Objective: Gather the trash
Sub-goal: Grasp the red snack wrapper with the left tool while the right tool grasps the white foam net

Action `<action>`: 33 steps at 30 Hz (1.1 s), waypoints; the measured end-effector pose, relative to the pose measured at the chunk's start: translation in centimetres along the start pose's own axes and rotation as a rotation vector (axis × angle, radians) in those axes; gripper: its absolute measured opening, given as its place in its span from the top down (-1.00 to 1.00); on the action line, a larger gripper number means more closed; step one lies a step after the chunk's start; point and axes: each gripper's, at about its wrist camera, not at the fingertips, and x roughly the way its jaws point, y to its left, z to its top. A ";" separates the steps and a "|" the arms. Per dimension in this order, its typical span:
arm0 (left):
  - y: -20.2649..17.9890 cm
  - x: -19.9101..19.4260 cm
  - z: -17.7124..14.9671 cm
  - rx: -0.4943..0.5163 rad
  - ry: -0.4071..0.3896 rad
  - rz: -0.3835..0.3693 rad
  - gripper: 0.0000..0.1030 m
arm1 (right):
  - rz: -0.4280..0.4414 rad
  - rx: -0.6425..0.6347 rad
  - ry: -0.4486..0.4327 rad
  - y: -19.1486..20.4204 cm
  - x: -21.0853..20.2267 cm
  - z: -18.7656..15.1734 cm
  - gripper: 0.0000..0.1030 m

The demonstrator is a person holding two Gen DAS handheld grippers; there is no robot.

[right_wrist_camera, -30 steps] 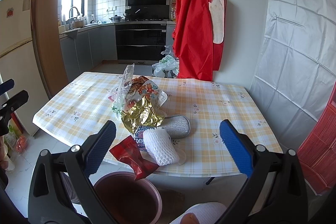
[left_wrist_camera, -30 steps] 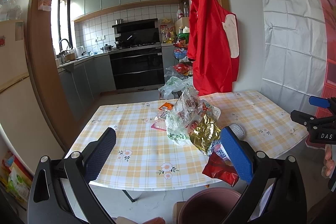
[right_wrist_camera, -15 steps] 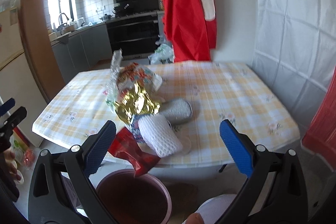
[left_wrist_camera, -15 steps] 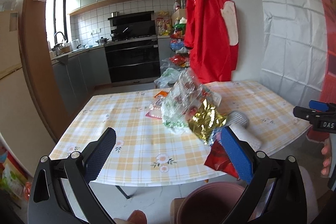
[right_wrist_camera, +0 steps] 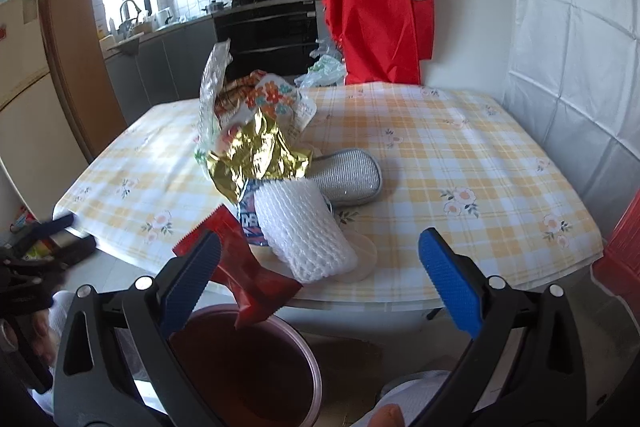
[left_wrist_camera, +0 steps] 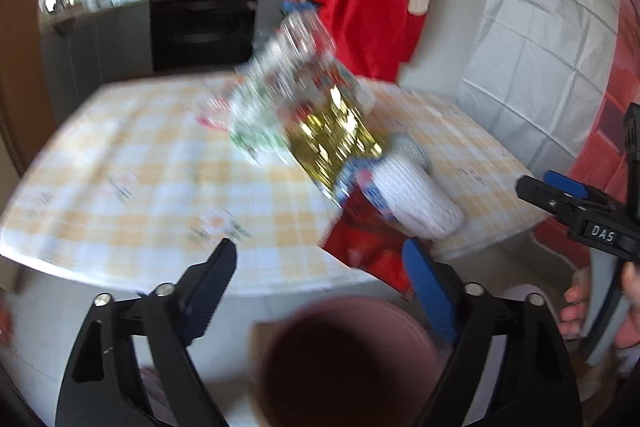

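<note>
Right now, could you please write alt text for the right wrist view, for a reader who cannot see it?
An open right gripper points down at a heap of trash on the near edge of a checked table: a red wrapper overhanging a pink bin, white foam netting and gold foil. A kitchen lies behind.

Each gripper is a black plastic frame with triangular cut-outs, its two arms ending in jaws faced with ridged blue pads. On the left gripper and the right gripper alike, silver screw heads sit just behind the pads on either arm. Seen from the left wrist, the right gripper's side carries white letters "DAS" behind its jaws
</note>
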 end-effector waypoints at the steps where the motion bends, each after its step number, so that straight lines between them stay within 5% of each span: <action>1: -0.1 1.0 -0.3 -0.033 0.040 -0.040 -0.54 | -0.018 -0.003 0.006 -0.2 0.4 -0.1 -0.89; 12: -1.5 9.9 -1.0 -0.431 0.293 -0.200 -0.79 | -0.041 0.052 0.036 -3.4 2.4 -1.1 -0.89; 19: -0.3 14.1 -1.3 -0.665 0.365 -0.166 -0.80 | -0.051 0.084 0.040 -5.4 3.3 -1.5 -0.89; 25: 0.4 15.5 -1.6 -0.686 0.370 -0.141 -0.78 | -0.067 0.081 0.058 -6.1 4.6 -1.9 -0.89; 33: 2.4 14.3 -3.2 -0.627 0.363 -0.154 0.01 | 0.010 0.049 0.092 -5.1 6.4 -2.4 -0.89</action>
